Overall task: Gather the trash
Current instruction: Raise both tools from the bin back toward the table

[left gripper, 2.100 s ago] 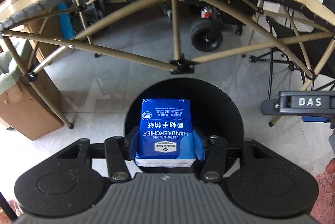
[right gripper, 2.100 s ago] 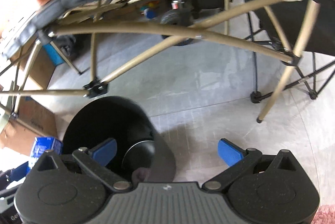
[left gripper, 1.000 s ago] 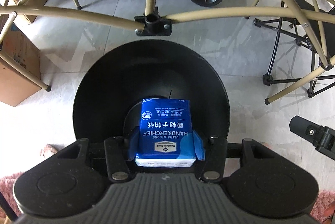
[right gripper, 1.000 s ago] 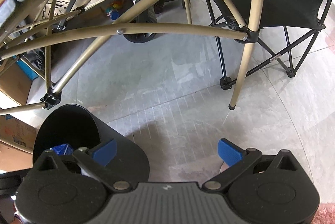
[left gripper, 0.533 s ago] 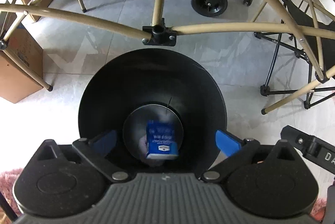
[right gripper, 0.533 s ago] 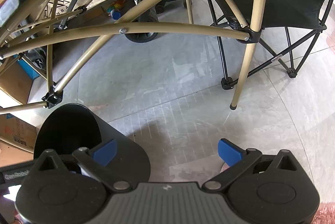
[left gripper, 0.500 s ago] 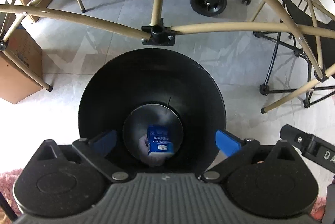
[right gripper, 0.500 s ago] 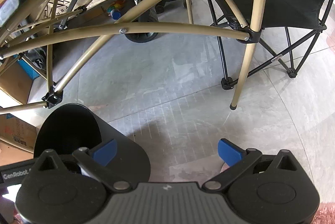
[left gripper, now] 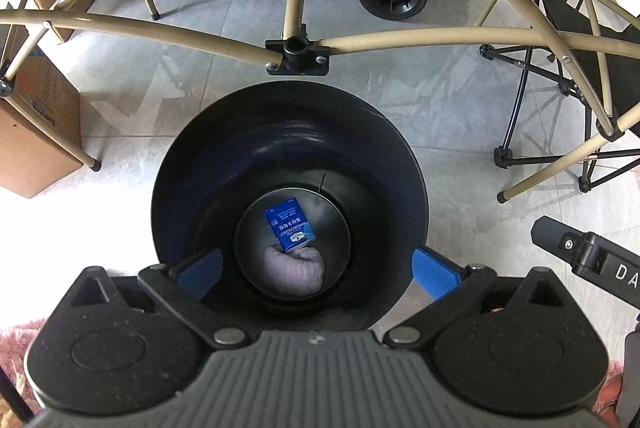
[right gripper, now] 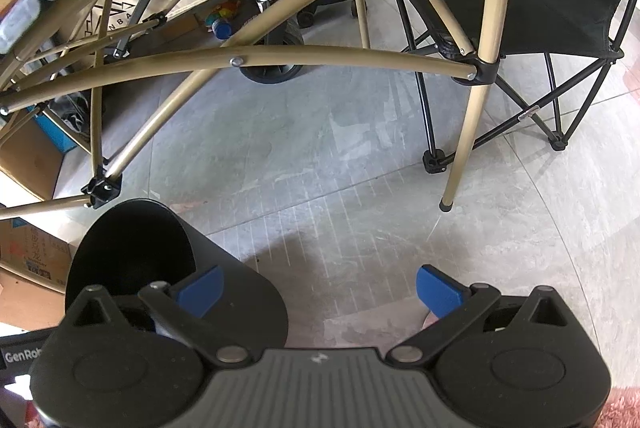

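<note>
tissue pack (left gripper: 289, 225) in bin (left gripper: 224, 152) | leaning on wad (left gripper: 294, 270) | bin beneath table frame (left gripper: 298, 54)

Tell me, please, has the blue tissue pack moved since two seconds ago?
Yes: it left the left gripper and dropped to the black bin's bottom.

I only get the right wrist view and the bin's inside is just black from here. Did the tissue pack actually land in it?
Observer: Yes. The blue tissue pack lies at the bottom of the black bin.
Operator: Is anything else down there?
Observer: A crumpled greyish wad sits beside it, and the pack leans on it.
Operator: Is the left gripper clear of it?
Observer: Yes. The left gripper is above the bin's mouth, jaws wide apart and nothing between them.
</note>
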Demonstrator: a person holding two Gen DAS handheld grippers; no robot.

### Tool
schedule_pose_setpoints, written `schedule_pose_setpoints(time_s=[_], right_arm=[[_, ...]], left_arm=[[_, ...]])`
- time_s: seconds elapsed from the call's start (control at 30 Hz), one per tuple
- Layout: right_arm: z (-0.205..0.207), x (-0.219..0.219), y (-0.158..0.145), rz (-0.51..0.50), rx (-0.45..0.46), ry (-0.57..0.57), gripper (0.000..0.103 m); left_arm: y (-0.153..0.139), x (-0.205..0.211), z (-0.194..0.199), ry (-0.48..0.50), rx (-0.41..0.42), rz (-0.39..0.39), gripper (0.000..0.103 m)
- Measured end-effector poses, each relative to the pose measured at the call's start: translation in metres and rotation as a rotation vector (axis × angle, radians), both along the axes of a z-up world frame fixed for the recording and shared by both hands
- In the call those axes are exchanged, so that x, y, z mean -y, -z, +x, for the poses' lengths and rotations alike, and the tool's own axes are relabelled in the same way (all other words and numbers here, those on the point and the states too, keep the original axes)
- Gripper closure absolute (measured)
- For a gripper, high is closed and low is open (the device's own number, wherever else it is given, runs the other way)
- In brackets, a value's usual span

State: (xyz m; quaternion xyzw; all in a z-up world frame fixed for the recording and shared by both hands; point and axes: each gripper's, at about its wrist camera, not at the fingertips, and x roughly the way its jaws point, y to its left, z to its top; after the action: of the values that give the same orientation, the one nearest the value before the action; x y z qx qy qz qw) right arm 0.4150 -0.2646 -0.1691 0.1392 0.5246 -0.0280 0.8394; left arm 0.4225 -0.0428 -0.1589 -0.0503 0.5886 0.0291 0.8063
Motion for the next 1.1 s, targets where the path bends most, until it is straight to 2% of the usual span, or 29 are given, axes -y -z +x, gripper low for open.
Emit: schedule_pose_setpoints(time_s=[0.4, 0.77, 1.1], right_arm=[[-0.010, -0.002, -0.018, -0.021, 0.042, -0.004, 0.000], [-0.042, -0.008, -0.062, -0.018, 0.136, -0.017, 0.000], [-0.069, -0.015, -0.110, -0.024, 0.244, -0.023, 0.000]], left_arm=[[-0.038, 0.003, -0.027, 0.018, 0.087, 0.014, 0.000], [-0.078, -0.001, -0.065, 0.037, 0.162, 0.025, 0.000], [-0.118, -0.009, -0.091, 0.040, 0.269, 0.033, 0.000]])
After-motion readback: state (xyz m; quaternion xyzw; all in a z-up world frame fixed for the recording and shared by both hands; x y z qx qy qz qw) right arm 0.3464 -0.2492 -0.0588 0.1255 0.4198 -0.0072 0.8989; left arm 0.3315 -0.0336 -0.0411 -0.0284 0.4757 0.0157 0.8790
